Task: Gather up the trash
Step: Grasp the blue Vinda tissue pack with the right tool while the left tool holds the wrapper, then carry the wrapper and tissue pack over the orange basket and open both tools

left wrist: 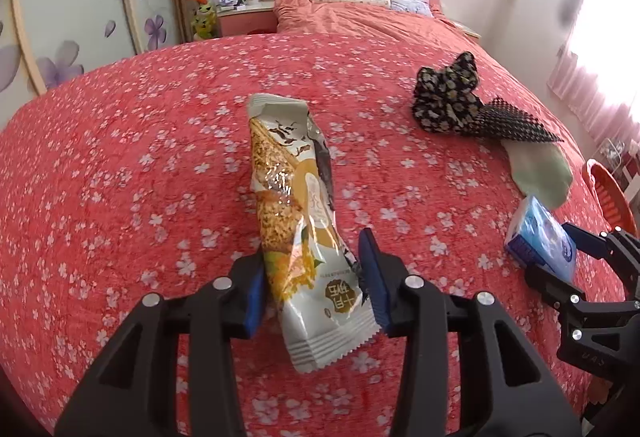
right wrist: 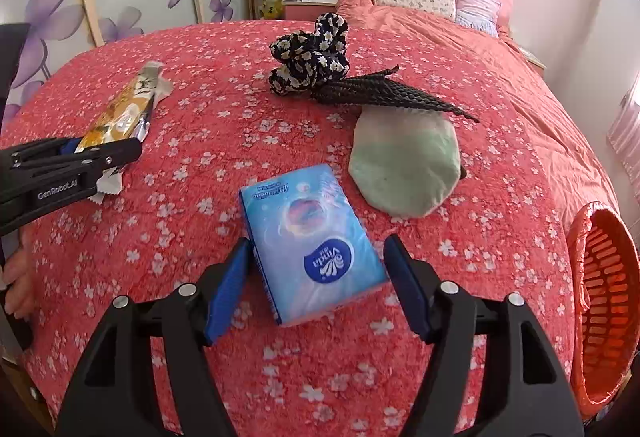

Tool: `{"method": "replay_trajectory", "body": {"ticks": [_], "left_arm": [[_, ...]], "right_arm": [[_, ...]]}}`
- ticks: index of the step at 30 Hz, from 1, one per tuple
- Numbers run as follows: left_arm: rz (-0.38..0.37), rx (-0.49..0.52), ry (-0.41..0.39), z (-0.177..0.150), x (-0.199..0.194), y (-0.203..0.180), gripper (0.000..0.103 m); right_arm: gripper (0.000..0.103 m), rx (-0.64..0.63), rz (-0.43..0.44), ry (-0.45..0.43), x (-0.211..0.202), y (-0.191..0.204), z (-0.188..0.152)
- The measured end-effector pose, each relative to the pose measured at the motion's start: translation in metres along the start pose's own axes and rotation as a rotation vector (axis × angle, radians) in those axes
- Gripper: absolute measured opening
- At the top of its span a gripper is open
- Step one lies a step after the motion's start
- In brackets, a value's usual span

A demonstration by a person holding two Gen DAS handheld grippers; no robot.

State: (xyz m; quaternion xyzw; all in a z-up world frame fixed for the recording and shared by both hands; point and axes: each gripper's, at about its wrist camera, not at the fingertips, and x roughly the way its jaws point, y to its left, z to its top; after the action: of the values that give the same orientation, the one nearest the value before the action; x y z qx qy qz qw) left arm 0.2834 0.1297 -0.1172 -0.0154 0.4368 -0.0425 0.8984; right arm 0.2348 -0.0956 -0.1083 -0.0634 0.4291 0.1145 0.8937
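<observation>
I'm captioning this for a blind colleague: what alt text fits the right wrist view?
The right gripper straddles a blue tissue pack on a red floral bedspread, its fingers not pressing it. Left, the other gripper is at a snack wrapper; an orange basket stands right.

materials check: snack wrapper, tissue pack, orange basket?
Snack wrapper: looks like thin glossy plastic film, possibly foil-lined; sharp glare, crinkles, a crimped serrated end seal.
Tissue pack: soft printed plastic film over a squashy block, likely paper tissues; slight sheen, rounded edges.
Orange basket: rigid moulded plastic by the look, slotted walls, with a thin orange bag over the rim.
</observation>
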Motion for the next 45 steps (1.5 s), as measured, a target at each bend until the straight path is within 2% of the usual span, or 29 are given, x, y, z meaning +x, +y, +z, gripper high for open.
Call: {"method": "replay_trajectory", "body": {"ticks": [8, 9, 11, 13, 16, 25, 35, 45], "left_arm": [[0.020, -0.018, 0.004, 0.008, 0.004, -0.002, 0.043], [0.024, -0.022, 0.004, 0.009, 0.005, -0.002, 0.043], [0.030, -0.024, 0.001, 0.010, 0.006, -0.002, 0.031], [0.011, -0.029, -0.001, 0.011, 0.004, -0.002, 0.024], [0.009, -0.023, -0.015, 0.009, -0.002, -0.004, 0.017], [-0.006, 0.008, -0.054, 0.009, -0.027, -0.022, 0.014], [-0.066, 0.042, -0.125, 0.021, -0.068, -0.061, 0.014], [-0.194, 0.141, -0.193, 0.031, -0.106, -0.142, 0.014]], "right_arm": [[0.071, 0.051, 0.016, -0.003, 0.005, -0.010, 0.003], [0.065, 0.047, 0.014, -0.004, 0.005, -0.009, 0.002], [0.059, 0.040, 0.021, -0.010, 0.003, -0.007, 0.002], [0.055, 0.053, 0.042, -0.019, -0.001, -0.009, -0.002], [0.053, 0.073, 0.059, -0.042, -0.010, -0.013, -0.006], [0.052, 0.109, 0.061, -0.121, -0.046, -0.023, -0.012], [0.053, 0.172, -0.032, -0.269, -0.107, -0.061, -0.017], [0.053, 0.261, -0.183, -0.376, -0.149, -0.111, -0.034]]}}
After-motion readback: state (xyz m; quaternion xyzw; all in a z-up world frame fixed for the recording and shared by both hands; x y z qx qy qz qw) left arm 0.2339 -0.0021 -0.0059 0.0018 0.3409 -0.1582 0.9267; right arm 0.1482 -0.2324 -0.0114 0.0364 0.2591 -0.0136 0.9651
